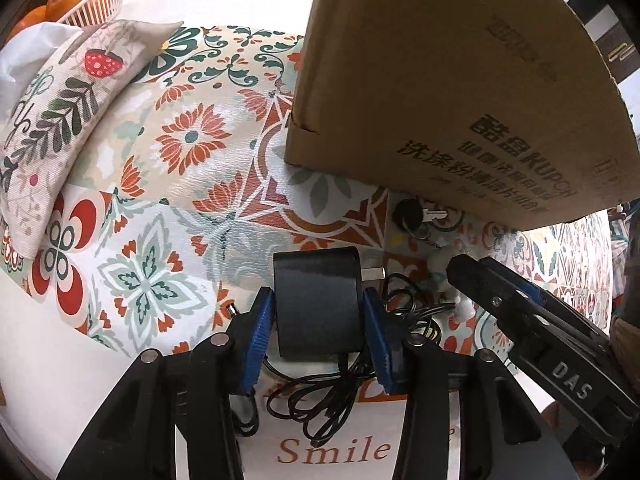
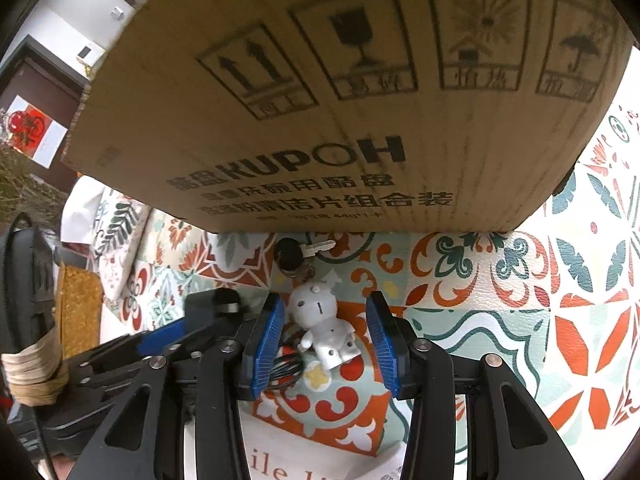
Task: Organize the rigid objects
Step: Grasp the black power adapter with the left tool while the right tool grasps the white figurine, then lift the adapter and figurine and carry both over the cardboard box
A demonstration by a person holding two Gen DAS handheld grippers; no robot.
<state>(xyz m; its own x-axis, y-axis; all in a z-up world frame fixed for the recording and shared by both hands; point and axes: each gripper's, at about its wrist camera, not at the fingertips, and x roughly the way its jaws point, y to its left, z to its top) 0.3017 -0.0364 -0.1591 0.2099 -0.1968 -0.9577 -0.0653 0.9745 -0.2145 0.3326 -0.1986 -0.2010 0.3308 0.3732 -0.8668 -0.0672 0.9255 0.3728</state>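
Note:
My left gripper [image 1: 319,306] is shut on a black power adapter [image 1: 318,300], its blue pads pressing both sides; its tangled black cable [image 1: 320,396] trails below on the patterned tablecloth. My right gripper [image 2: 326,330] is open around a small white figurine [image 2: 322,326] that lies on the cloth, chained to a black-headed key [image 2: 290,254]. The pads stand apart from the figurine. The key [image 1: 412,214] and the right gripper's fingers [image 1: 500,292] also show in the left wrist view. A brown cardboard box [image 1: 440,72] stands just behind; it fills the top of the right wrist view [image 2: 340,100].
A patterned cushion [image 1: 60,120] lies at the far left, with a white basket of oranges [image 1: 76,0] behind it. The floral tablecloth [image 1: 180,180] covers the table. A dark chair back [image 2: 28,280] stands at the left of the right wrist view.

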